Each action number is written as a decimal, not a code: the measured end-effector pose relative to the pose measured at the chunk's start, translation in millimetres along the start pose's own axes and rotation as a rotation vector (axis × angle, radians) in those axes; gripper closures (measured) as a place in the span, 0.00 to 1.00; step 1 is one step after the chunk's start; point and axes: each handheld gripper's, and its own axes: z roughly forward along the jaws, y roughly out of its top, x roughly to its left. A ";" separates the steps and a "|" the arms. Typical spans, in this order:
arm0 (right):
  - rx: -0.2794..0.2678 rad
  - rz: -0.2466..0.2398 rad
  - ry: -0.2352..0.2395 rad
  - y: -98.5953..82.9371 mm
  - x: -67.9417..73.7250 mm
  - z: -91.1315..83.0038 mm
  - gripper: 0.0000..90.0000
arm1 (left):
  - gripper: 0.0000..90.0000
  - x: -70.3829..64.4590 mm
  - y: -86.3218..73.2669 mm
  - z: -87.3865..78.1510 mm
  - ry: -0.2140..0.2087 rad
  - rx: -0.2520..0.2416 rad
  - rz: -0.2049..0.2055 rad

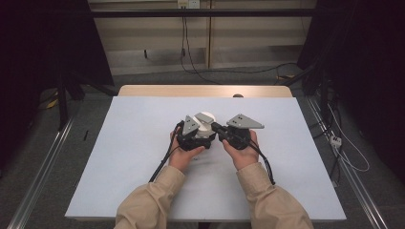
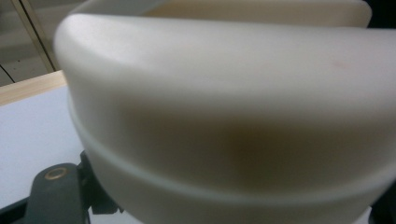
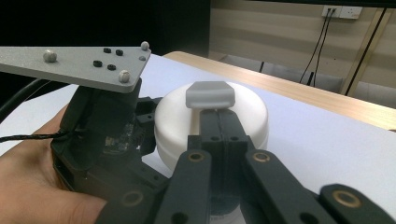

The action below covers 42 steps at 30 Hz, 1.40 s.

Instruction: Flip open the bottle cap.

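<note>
A round white container (image 1: 206, 118) stands at the middle of the table, with a small grey knob (image 3: 210, 93) on its lid (image 3: 252, 109). My left gripper (image 1: 202, 131) is shut around the container's side; in the left gripper view the white wall (image 2: 224, 116) spans the space between the jaws. From the right, my right gripper (image 1: 214, 126) reaches over the lid, and its jaws (image 3: 217, 119) are pressed together at the base of the grey knob. The left gripper's grey plate (image 3: 74, 63) sits close beside the container.
A pale blue-white mat (image 1: 143, 157) covers the wooden table (image 1: 157, 90). A small dark object (image 1: 237, 95) lies at the table's back edge. Cables (image 1: 162, 164) trail from both grippers towards the person. Metal rails (image 1: 43, 162) and floor cables flank the table.
</note>
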 end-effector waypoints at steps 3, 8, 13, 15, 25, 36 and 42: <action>-0.003 -0.001 0.000 1.0 -0.3 0.2 1.00 | 0.21 -0.1 0.0 0.0 0.000 0.000 -0.001; -0.008 0.004 0.002 2.4 -0.7 0.5 1.00 | 0.21 -0.1 0.0 0.0 0.000 -0.001 0.002; -0.012 0.004 0.001 4.9 -0.1 1.1 1.00 | 0.21 0.2 0.0 -0.2 -0.003 0.001 0.000; -0.011 0.002 -0.001 6.3 0.3 1.3 1.00 | 0.21 0.3 0.1 -0.2 -0.002 0.001 0.000; -0.015 -0.002 -0.001 13.6 1.2 3.2 1.00 | 0.21 1.0 0.1 -0.3 -0.007 0.001 -0.006; -0.022 0.002 -0.002 17.4 1.1 5.8 1.00 | 0.20 1.6 0.1 -0.4 -0.011 0.000 -0.008; -0.028 0.004 -0.002 21.8 1.6 6.9 1.00 | 0.20 1.3 0.0 -0.7 -0.015 -0.004 -0.009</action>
